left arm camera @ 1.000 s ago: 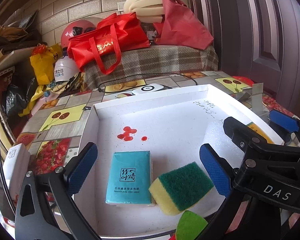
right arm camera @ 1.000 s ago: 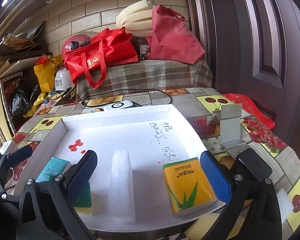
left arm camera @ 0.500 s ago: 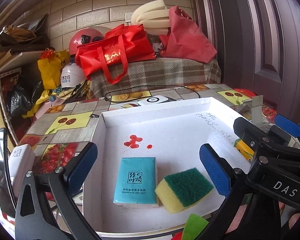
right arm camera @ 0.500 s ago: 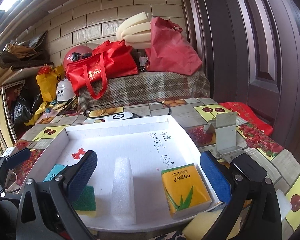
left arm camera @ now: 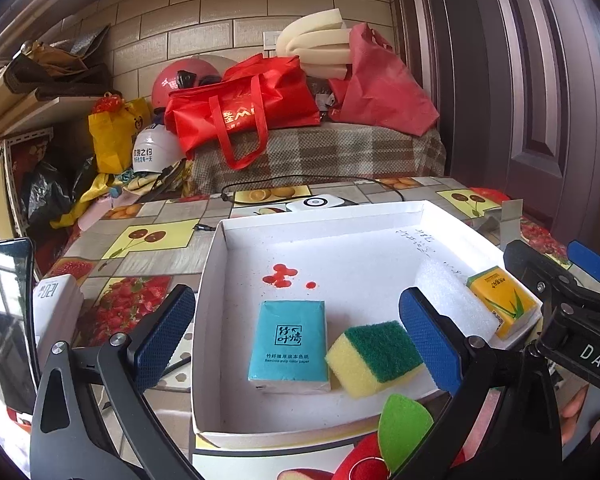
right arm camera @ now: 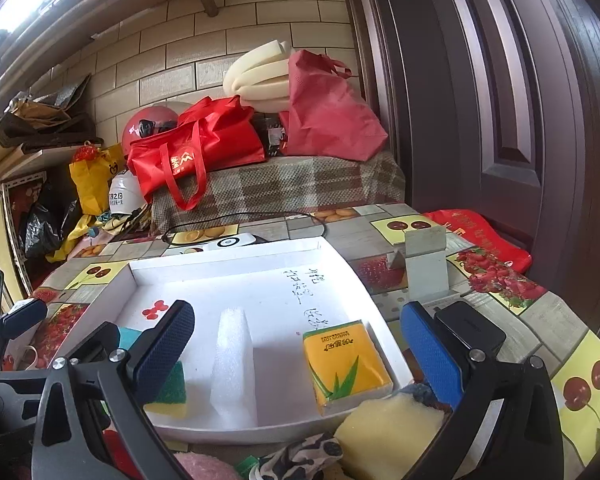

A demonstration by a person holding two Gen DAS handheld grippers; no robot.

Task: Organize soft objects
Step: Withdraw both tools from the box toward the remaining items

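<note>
Right at the near edge of the white foam tray [left arm camera: 208, 320], both grippers hang with jaws spread wide and nothing in them; the left gripper [left arm camera: 296, 340] is over the left half and the right gripper [right arm camera: 296, 354] over the right half. Closest of all, outside the tray, lie a big yellow sponge block [right arm camera: 388, 436], a spotted cloth [right arm camera: 300, 460] and a red soft toy with a green leaf [left arm camera: 400, 436]; these look like they are waiting to go in. Inside the tray sit a teal tissue pack [left arm camera: 288, 340] and a yellow sponge with a green top [left arm camera: 374, 356], just beside each other; then a white foam strip [right arm camera: 234, 364]; then a yellow tissue pack [right arm camera: 346, 364]. Farther back is a fruit-pattern tablecloth [right arm camera: 380, 236]; a red bag [right arm camera: 192, 152] is behind it. A hard squeeze could squash a soft thing; it might then slip out, or a jaw could bump the thin tray wall.
</note>
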